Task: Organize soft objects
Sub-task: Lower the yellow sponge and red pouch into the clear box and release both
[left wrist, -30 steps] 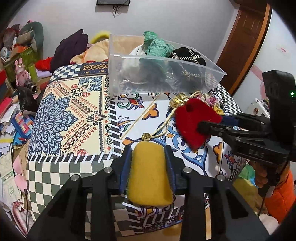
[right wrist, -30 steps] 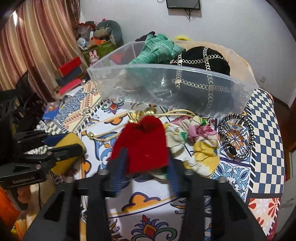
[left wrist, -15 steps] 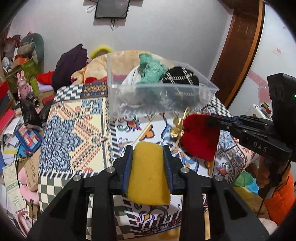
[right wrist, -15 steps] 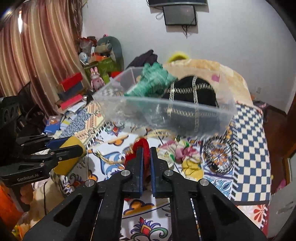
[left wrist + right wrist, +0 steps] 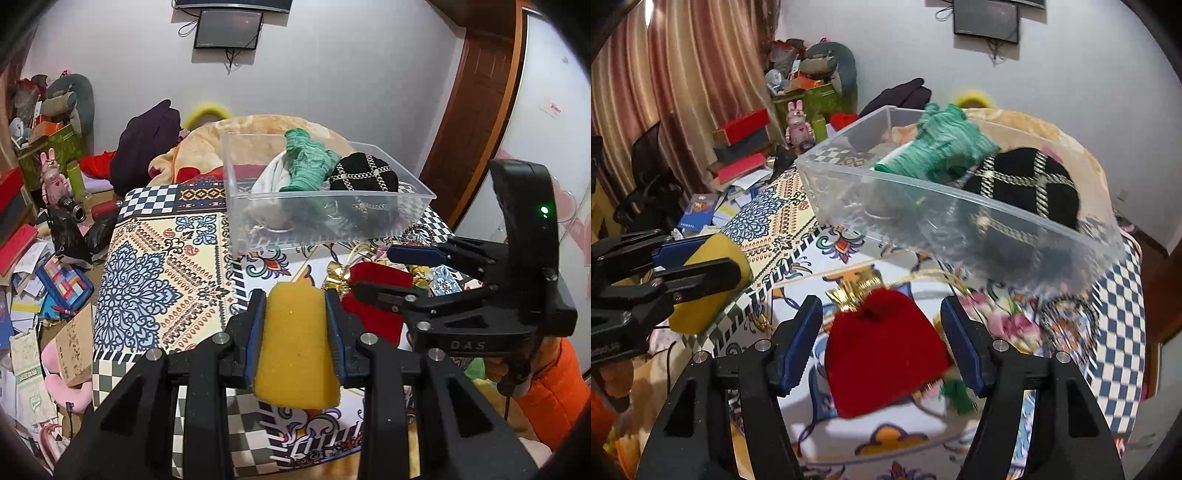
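Left gripper (image 5: 295,332) clamped on yellow sponge (image 5: 297,347), short of clear bin (image 5: 236,192). Right gripper (image 5: 881,343) spread wide around red pouch (image 5: 882,350), lying on patterned cloth (image 5: 155,280) before the bin. Recommended: close squarely on pouch body, avoiding gold cord (image 5: 857,288); lift clear above bin rim before release.

Pouch (image 5: 886,350) on the tablecloth (image 5: 768,218) before the bin (image 5: 960,206); knit items (image 5: 942,147) inside the bin.
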The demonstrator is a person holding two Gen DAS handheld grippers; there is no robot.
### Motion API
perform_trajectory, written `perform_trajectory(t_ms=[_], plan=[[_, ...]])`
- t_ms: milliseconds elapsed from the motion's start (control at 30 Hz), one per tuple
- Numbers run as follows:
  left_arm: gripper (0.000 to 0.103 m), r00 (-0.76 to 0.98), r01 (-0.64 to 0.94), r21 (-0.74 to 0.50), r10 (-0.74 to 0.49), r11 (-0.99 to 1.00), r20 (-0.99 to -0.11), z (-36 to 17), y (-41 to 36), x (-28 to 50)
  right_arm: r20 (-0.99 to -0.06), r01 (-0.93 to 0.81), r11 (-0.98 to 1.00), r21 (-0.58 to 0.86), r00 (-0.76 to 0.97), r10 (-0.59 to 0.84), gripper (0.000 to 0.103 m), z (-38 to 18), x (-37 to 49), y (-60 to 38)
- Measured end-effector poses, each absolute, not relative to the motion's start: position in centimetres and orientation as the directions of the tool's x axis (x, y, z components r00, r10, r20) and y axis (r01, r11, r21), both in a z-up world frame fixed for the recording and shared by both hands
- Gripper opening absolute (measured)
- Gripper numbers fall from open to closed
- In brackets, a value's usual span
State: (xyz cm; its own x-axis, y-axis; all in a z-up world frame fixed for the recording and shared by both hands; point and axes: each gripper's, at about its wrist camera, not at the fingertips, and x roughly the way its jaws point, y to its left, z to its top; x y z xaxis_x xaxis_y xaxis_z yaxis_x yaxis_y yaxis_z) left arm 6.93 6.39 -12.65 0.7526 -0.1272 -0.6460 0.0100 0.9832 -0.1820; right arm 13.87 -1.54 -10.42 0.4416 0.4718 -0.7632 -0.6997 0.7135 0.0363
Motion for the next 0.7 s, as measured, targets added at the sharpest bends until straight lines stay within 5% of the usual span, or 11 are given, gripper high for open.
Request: perform_trajectory(t_ms=[200, 433, 700], plan=[[0.031, 0.761, -0.009, -0.189, -0.116, 0.982, -0.638, -12.6, 7.3, 7.1, -0.803, -0.735, 0.678, -0.002, 0.406, 0.437, 0.063, -12.1, 14.5, 1.0], [0.031, 0.767, -0.017, -0.182, -0.104, 0.983, -0.633, -12.3, 7.6, 7.8, -0.798, -0.749, 0.661, -0.028, 0.416, 0.437, 0.036, -12.6, 13.7, 1.0], [0.031, 0.809, -0.011, -0.17, -0.092, 0.985, -0.581, -9.9, 7.6, 9.4, -0.728, -0.724, 0.69, 0.004, 0.471, 0.499, 0.031, -9.0, 14.1, -1.2]])
